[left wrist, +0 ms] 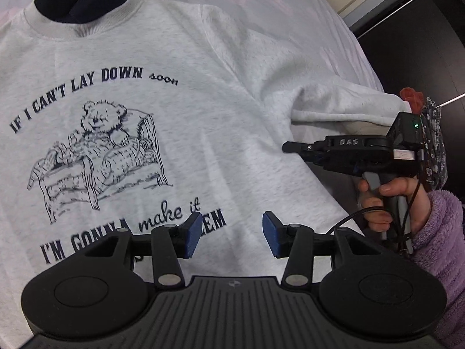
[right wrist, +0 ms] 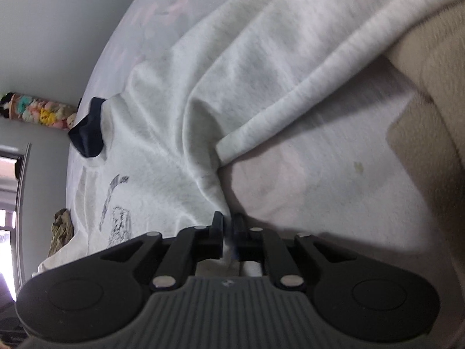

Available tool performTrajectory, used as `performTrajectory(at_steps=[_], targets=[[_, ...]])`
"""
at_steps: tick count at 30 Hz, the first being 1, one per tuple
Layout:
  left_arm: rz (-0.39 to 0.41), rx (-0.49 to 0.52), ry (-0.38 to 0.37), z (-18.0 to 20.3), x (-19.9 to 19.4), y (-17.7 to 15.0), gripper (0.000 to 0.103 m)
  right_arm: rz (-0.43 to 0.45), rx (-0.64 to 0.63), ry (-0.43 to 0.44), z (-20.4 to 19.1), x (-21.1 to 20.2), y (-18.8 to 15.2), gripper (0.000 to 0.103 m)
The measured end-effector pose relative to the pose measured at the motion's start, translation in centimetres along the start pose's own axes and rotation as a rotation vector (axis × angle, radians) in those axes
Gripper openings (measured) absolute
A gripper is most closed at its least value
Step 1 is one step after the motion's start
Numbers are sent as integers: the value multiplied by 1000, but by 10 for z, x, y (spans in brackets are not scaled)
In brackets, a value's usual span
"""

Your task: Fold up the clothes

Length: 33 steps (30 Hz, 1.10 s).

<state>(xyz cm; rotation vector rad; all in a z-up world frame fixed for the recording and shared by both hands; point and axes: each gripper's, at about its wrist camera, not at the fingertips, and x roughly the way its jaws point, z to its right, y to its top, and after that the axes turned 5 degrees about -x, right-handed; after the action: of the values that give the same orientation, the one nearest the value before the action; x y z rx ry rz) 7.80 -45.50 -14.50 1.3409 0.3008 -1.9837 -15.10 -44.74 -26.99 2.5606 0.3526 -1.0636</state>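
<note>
Pinching sweatshirt (right wrist: 180, 110) side edge, right gripper (right wrist: 228, 232) fingers clamped on fabric; garment front-up on bed (right wrist: 334, 189), sleeve bunched at 3 o'clock. Left gripper (left wrist: 232, 234) fingers apart, hovering. Risk: thin pinch slips, dragging skews fold

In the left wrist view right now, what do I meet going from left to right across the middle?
Bear print on the sweatshirt → folded sleeve → right hand-held gripper → purple fleece cuff.
</note>
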Motion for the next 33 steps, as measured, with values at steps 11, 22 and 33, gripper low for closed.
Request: performTrajectory(at_steps=[11, 22, 33], targets=[[20, -189, 38, -46, -18, -45, 45, 201, 235, -1, 22, -37, 33, 40], [58, -285, 18, -62, -37, -76, 45, 198, 293, -97, 34, -18, 39, 2], [97, -293, -23, -62, -44, -87, 45, 96, 147, -176, 26, -36, 7, 2]])
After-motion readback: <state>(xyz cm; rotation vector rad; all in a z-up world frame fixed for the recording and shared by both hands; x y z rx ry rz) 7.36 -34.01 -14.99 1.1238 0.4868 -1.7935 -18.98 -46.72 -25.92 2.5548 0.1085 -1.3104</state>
